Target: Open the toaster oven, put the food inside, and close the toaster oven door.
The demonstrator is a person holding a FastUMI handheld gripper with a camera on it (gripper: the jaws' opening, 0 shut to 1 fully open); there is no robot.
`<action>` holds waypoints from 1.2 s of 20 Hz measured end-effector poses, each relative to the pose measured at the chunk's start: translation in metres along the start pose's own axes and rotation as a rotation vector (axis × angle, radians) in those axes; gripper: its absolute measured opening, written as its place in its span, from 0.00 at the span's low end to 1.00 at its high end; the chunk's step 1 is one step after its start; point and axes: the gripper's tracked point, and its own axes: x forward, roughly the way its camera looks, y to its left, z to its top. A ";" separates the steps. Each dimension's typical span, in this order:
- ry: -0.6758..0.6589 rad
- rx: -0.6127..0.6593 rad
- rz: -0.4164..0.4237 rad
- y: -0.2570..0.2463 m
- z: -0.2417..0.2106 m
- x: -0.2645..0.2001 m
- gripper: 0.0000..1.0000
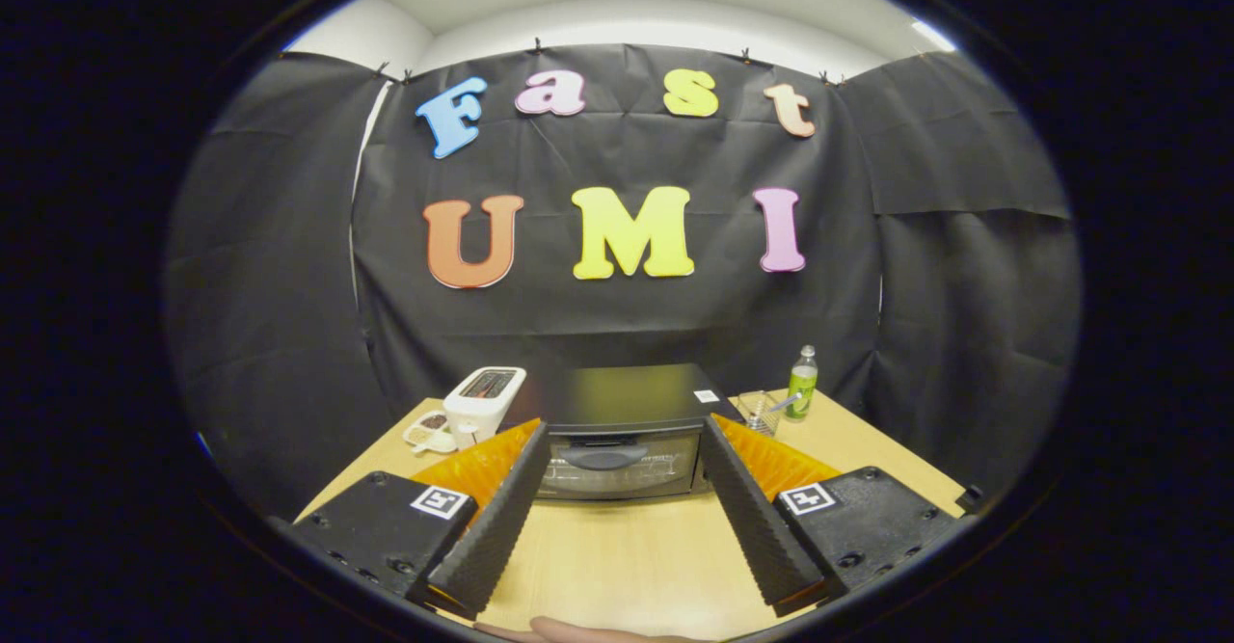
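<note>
Tool point(625, 431) agape before closed toaster oven point(622, 431)

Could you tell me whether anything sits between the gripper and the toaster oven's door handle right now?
Nothing visible does. The gripper is open, its fingers framing the toaster oven, and only bare table lies before the door handle. The white toaster and green bottle stand off to the sides.

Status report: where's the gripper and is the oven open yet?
Gripper open, fingers spread, holding nothing. Toaster oven ahead between them, door shut. Table between bare.

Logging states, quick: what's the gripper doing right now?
Gripper: open, holding nothing, its fingers framing the closed toaster oven ahead.
</note>
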 end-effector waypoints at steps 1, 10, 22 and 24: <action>-0.006 0.005 -0.006 -0.003 0.001 0.001 1.00; -0.020 0.011 0.038 0.015 -0.010 0.058 1.00; 0.075 -0.002 0.027 0.009 -0.076 0.194 1.00; 0.066 0.004 0.033 0.010 -0.081 0.206 1.00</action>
